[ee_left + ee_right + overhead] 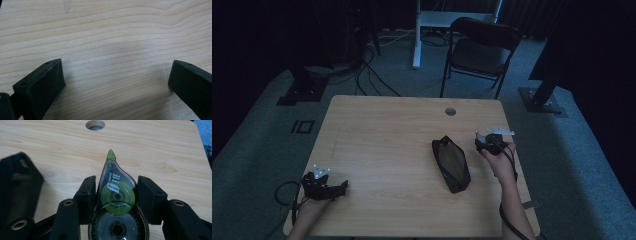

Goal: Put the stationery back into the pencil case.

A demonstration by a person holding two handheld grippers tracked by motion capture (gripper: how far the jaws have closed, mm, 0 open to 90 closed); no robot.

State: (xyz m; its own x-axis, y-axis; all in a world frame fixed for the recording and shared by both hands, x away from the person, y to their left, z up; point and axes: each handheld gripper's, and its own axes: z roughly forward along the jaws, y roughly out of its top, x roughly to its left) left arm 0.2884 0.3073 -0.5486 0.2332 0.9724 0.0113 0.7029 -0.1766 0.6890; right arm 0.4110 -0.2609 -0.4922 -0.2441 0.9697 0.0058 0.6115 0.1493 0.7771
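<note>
A clear correction tape dispenser (116, 195) with green wheels sits between the jaws of my right gripper (116, 182), which is shut on it, its green tip pointing away. In the high view the right gripper (480, 137) is near the table's right edge, just right of a black zip pouch (451, 162). The pouch lies flat on the wooden table (387, 130); its dark edge (17, 187) appears at the left of the right gripper view. My left gripper (343, 186) rests at the front left corner, open, with bare wood between its jaws (116, 77).
A round cable hole (450, 111) (95, 124) is in the table near its far edge. Beyond the table stand a black folding chair (482, 47), a white desk leg (416, 35) and dark stand bases with cables on the grey floor.
</note>
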